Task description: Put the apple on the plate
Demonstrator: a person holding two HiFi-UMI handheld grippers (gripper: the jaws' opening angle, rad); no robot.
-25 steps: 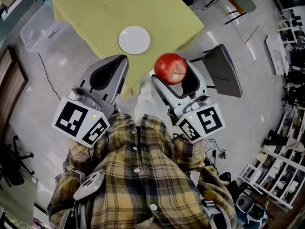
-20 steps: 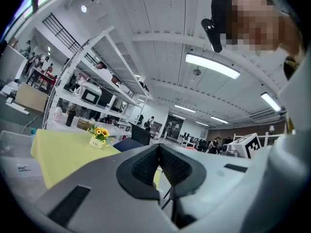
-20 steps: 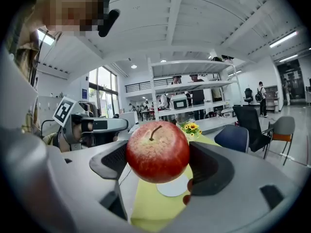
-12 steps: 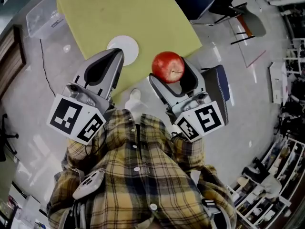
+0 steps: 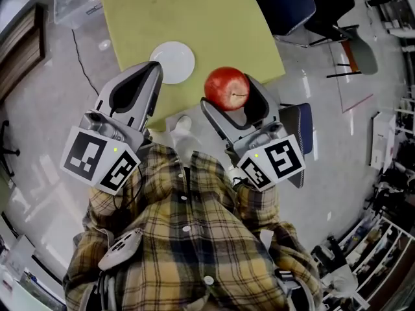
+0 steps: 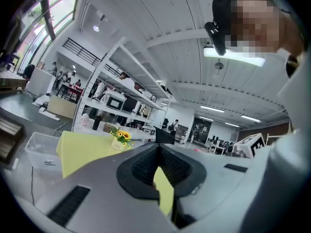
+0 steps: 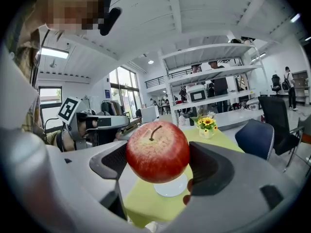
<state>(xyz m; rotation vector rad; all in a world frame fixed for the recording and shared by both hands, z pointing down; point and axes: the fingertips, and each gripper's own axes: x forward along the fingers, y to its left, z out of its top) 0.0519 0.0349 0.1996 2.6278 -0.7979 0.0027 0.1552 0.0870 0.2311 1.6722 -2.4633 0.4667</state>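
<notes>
Yellow-green cloth covers the worktop (image 5: pixel 194 18). Left tongs (image 5: pixel 154 67) hang just beside the white plate (image 5: pixel 172 62), their tips crossing its near rim in the head view, jaws pressed together with nothing between them. Right tongs (image 5: pixel 230 99) hover to the right of the plate, clear of it, clamped on the red apple (image 5: pixel 227 86), which is held in the air with its stem up. Beyond the plate, a small pot of sunflowers (image 7: pixel 206 126) stands on the cloth
</notes>
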